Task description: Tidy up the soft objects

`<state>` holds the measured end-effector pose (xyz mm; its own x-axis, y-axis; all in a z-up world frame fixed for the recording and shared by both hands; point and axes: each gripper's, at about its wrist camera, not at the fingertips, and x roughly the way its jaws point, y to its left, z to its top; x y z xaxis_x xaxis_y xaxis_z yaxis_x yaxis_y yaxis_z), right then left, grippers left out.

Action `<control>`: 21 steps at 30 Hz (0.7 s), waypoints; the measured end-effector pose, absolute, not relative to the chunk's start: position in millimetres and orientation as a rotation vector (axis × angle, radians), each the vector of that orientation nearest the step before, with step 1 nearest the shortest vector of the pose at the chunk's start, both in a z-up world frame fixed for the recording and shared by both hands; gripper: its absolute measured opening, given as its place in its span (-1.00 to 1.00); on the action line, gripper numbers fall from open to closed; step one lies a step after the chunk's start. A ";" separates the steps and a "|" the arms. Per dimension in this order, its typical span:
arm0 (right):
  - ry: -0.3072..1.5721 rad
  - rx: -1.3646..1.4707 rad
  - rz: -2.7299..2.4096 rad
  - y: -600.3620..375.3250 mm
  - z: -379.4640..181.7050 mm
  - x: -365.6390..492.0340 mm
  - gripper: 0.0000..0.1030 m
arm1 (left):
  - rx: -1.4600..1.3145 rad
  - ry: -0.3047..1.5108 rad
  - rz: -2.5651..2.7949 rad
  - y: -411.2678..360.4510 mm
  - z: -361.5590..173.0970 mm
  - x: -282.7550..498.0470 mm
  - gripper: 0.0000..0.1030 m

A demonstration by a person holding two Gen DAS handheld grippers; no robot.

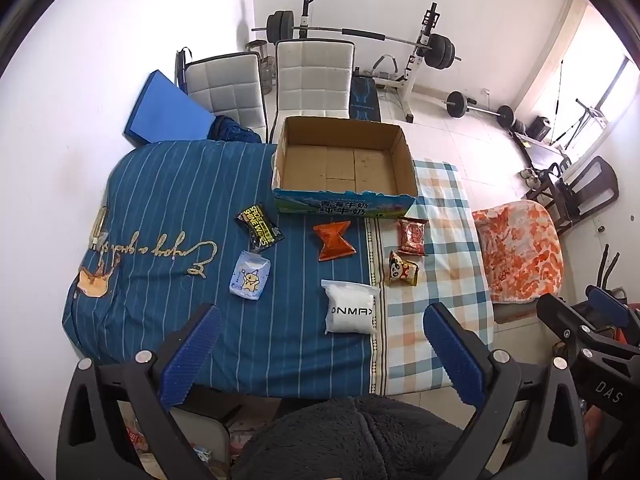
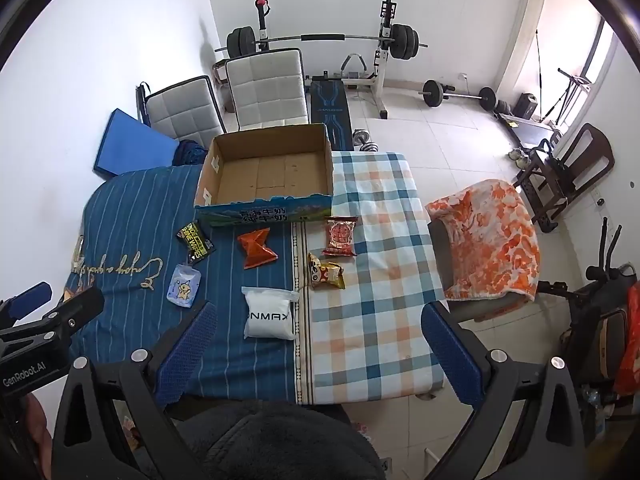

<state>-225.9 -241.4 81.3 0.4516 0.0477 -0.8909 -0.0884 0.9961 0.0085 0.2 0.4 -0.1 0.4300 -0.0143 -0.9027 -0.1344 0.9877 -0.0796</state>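
While both grippers gape, the white pouch lies beyond their fingers.

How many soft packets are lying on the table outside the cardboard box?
6. Black wipes packet and pale blue pouch at left; orange packet before the box; white pouch nearest; red packet and panda snack at right. The box looks empty.

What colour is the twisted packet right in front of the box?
Orange-red packet; clearest in the left wrist view.
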 end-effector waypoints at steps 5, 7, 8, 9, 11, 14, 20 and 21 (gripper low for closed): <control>1.104 -0.037 0.089 -240.4 80.8 -224.9 1.00 | -0.142 1.124 0.076 0.2 0.0 0.7 1.00; 1.104 -0.042 0.092 -239.7 80.3 -224.8 1.00 | -0.144 1.119 0.079 -1.7 0.5 -0.9 1.00; 1.105 -0.039 0.090 -239.8 80.5 -224.5 1.00 | -0.143 1.118 0.079 -2.4 0.8 -1.2 1.00; 1.105 -0.039 0.089 -239.8 80.1 -224.1 1.00 | -0.143 1.117 0.078 -3.2 1.0 -1.6 1.00; 1.105 -0.041 0.087 -239.8 80.4 -224.0 1.00 | -0.151 1.123 0.077 -0.3 -1.3 2.8 1.00; 1.107 -0.041 0.087 -239.6 80.9 -224.3 1.00 | -0.154 1.123 0.074 -1.2 -1.3 4.0 1.00; 1.110 -0.047 0.092 -237.2 78.6 -223.7 1.00 | -0.156 1.122 0.077 4.2 3.2 5.0 1.00; 1.111 -0.047 0.092 -237.7 78.8 -223.9 1.00 | -0.161 1.118 0.083 7.0 0.0 1.5 1.00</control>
<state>-223.9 -237.7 78.8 0.4408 0.0505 -0.8962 -0.0972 0.9952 0.0082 1.5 7.0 0.0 0.4363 -0.0144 -0.8997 -0.1472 0.9853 -0.0872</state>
